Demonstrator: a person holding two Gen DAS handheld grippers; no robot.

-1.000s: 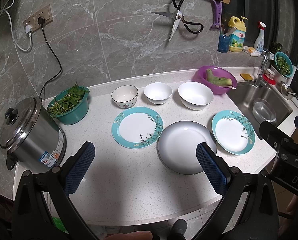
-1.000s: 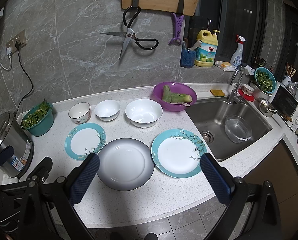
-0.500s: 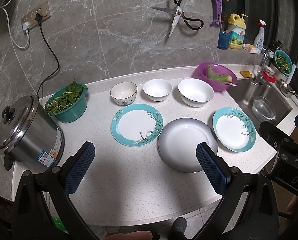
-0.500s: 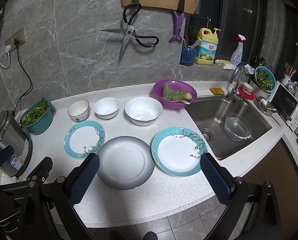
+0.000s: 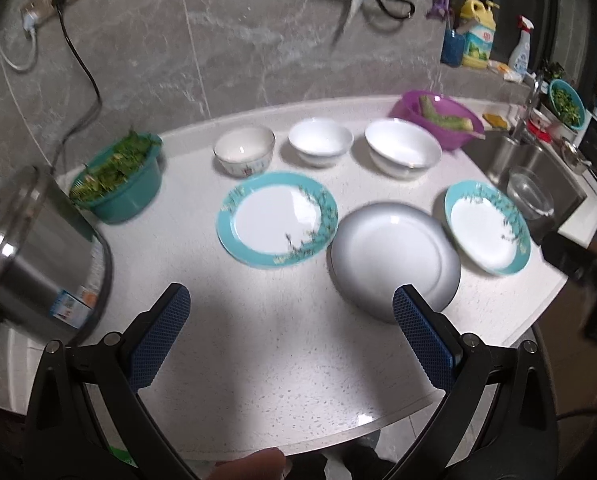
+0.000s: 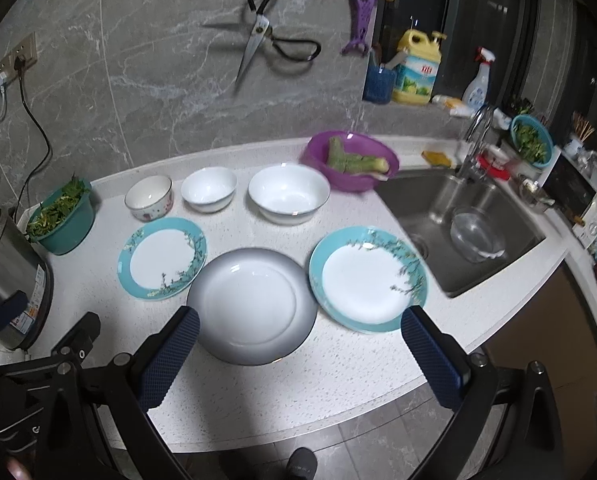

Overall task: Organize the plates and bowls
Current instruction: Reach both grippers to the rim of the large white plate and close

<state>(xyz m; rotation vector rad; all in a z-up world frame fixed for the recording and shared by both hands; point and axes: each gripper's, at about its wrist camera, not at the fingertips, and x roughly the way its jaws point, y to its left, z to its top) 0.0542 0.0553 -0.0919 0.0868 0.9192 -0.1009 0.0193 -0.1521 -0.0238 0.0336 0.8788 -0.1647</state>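
Observation:
On the white counter lie a teal-rimmed plate at left, a grey-rimmed plate in the middle and a second teal-rimmed plate at right. Behind them stand a small patterned bowl, a small white bowl and a larger white bowl. My left gripper is open and empty, above the counter's front, near the grey plate. My right gripper is open and empty, just in front of the grey plate and the right teal plate.
A steel rice cooker and a teal bowl of greens stand at the left. A purple bowl with vegetables and a sink holding a glass bowl are at the right. Scissors hang on the wall.
Both grippers have moved forward and lower toward the counter, so the plates and bowls look nearer. Both stay open. No dish has moved.

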